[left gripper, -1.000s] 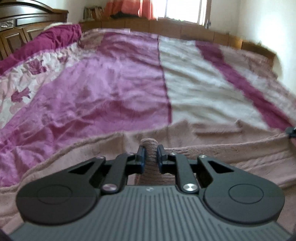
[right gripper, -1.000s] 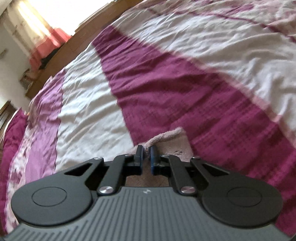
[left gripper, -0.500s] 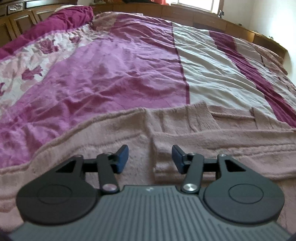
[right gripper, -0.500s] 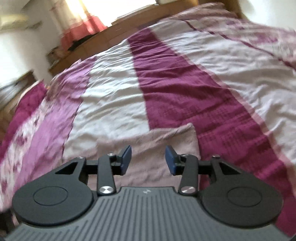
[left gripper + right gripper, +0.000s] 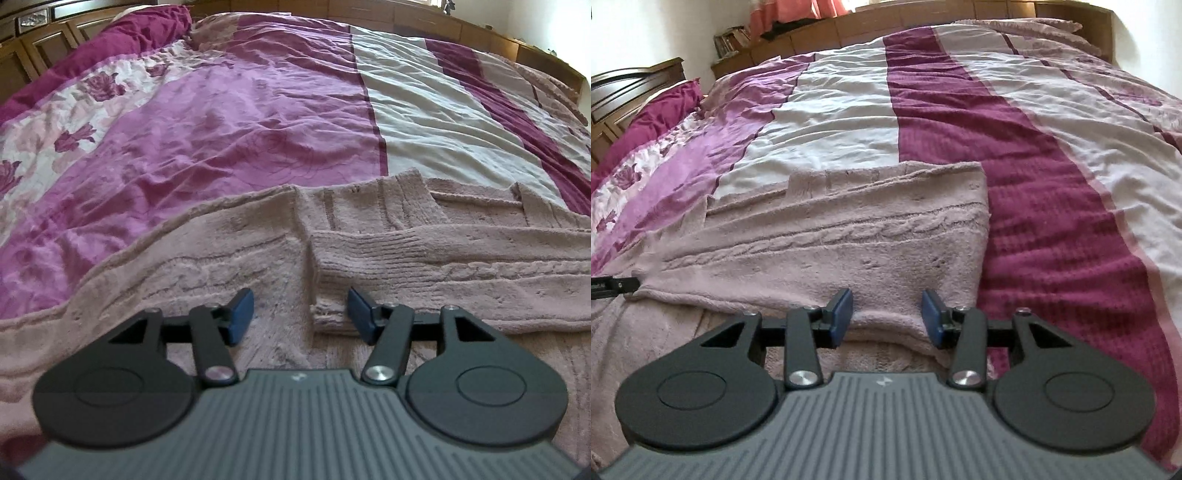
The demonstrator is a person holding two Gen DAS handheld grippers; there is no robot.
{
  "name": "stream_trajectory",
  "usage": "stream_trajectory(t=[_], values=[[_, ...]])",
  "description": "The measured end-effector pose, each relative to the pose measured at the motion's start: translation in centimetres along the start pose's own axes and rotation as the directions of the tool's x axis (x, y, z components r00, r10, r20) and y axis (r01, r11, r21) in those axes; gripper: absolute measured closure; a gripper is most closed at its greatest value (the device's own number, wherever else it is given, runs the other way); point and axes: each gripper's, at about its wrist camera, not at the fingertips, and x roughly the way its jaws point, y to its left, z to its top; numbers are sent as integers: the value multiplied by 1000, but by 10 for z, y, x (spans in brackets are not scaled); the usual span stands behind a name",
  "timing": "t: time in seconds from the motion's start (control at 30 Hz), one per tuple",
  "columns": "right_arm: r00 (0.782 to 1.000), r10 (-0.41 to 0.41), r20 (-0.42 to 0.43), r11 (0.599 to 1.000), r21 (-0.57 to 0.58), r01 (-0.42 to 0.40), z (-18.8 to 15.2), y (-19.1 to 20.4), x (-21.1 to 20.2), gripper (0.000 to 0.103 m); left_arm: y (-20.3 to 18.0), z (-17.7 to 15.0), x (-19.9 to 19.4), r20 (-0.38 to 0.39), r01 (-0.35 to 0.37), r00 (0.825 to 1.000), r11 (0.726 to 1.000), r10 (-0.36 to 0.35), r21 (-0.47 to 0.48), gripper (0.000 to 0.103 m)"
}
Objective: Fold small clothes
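Note:
A pale pink cable-knit garment [image 5: 406, 258] lies flat on the bed, with one layer folded over another. In the left wrist view my left gripper [image 5: 301, 314] hovers just over it. Its jaws are opening, and the corner of the folded layer lies loose between them, touching neither pad. In the right wrist view the same knit [image 5: 849, 240] spreads ahead, its right edge straight. My right gripper [image 5: 887, 316] stands open over the near edge. A low hump of knit sits between its pads without being pressed.
A striped bedspread [image 5: 240, 129] in magenta, purple and white covers the whole bed [image 5: 1034, 166]. A dark magenta pillow [image 5: 110, 48] and a wooden headboard [image 5: 22, 62] are far left. A wooden ledge [image 5: 923, 14] runs along the far side.
Both grippers were shut on pinches of the knit and have let go and opened. The garment now lies flat and folded. The right gripper's view has rolled level.

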Motion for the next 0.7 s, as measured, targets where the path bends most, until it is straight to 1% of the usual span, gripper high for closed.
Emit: stream_trajectory(t=[0.1, 0.13, 0.2, 0.23, 0.33, 0.5, 0.63, 0.7], values=[[1000, 4, -2, 1000, 27, -4, 4, -1, -6, 51, 6, 0, -8, -16, 8, 1000, 999, -8, -34, 46], [1000, 5, 1, 1000, 29, -5, 5, 1, -10, 48, 8, 0, -11, -23, 12, 1000, 999, -13, -44, 46], [1000, 11, 12, 1000, 22, -11, 6, 5, -19, 44, 11, 0, -19, -32, 16, 999, 998, -18, -58, 46], [1000, 17, 18, 1000, 18, -18, 5, 8, -24, 40, 13, 0, -23, -35, 18, 999, 998, -20, -63, 46], [999, 44, 22, 999, 23, -45, 3, 15, -37, 34, 17, -1, -38, -40, 14, 999, 998, -16, -67, 46], [994, 106, 8, 992, 73, -106, -2, 26, -54, 34, 27, -3, -62, -60, -14, 998, 998, 10, -66, 46], [990, 138, 3, 988, 70, -138, -7, 40, -68, 33, 40, -7, -79, -81, -31, 996, 995, 24, -91, 46], [988, 154, -1, 986, 69, -154, -10, 45, -74, 30, 46, -9, -87, -82, -43, 996, 994, 35, -97, 46]])
